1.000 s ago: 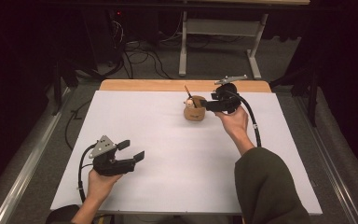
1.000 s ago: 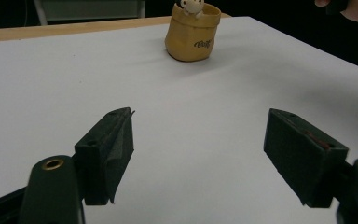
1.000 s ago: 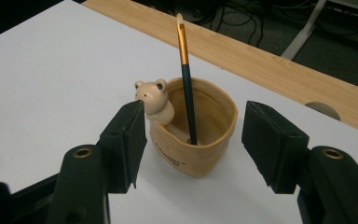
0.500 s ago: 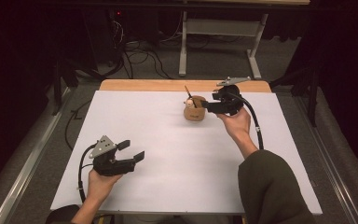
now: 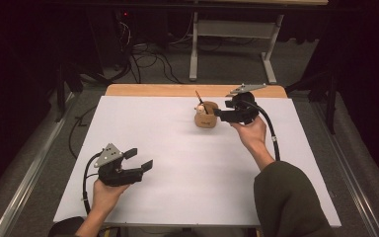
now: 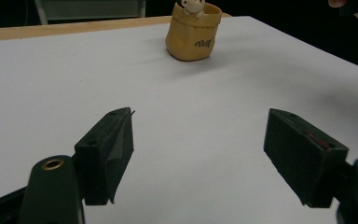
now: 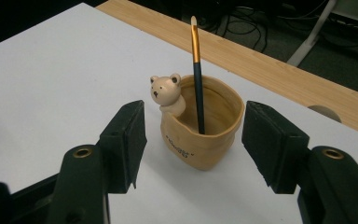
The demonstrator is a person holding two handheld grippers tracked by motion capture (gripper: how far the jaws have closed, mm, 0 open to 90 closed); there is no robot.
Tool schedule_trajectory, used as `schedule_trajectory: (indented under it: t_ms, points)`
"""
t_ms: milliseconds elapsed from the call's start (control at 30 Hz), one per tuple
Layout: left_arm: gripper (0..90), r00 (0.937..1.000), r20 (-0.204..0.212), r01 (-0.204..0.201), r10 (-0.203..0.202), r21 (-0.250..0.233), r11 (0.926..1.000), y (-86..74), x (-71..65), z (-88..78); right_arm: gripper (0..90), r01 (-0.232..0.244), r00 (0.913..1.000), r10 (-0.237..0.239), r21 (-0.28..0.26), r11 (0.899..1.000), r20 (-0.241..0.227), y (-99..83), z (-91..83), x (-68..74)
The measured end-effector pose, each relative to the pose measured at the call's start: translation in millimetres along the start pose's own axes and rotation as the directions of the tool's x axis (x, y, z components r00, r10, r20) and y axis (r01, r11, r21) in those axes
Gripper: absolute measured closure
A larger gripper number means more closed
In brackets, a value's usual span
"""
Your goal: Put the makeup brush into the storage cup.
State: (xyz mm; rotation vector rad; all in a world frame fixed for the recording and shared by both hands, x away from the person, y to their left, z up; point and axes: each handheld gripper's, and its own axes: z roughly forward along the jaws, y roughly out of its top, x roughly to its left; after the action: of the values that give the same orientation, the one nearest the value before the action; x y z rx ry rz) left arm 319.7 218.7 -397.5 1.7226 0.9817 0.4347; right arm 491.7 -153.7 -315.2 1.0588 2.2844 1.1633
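Note:
A tan bag-shaped cup (image 5: 206,118) (image 7: 204,129) with a small bear figure (image 7: 167,93) on its rim stands at the far middle of the white table. A dark pen (image 7: 197,79) with a gold band leans upright inside it. My right gripper (image 5: 220,114) (image 7: 193,140) is open just right of the cup, its jaws on either side of it and apart from it. My left gripper (image 5: 139,159) (image 6: 198,154) rests open near the front left with nothing between its jaws; the cup (image 6: 192,31) lies far ahead of it.
The white sheet (image 5: 177,163) covers the table, with a bare wooden strip (image 5: 153,90) along its far edge. Beyond the table are a desk frame (image 5: 232,29) and floor cables (image 5: 143,59). A sleeve (image 5: 286,202) reaches in from the bottom right.
The right hand has shifted slightly, keeping its open gripper beside the cup. The left gripper has not moved.

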Motion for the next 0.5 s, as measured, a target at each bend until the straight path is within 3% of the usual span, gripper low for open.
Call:
schedule_trajectory:
  t_ms: [500]
  points:
    - [24.6, 1.0000, 0.002, 0.003, -0.003, 0.000, 1.0000, 0.0, 0.2, 0.6, 41.1, 0.000, 0.9998, 0.000, -0.013, 1.000, -0.018, -6.5, -7.0, 1.4]
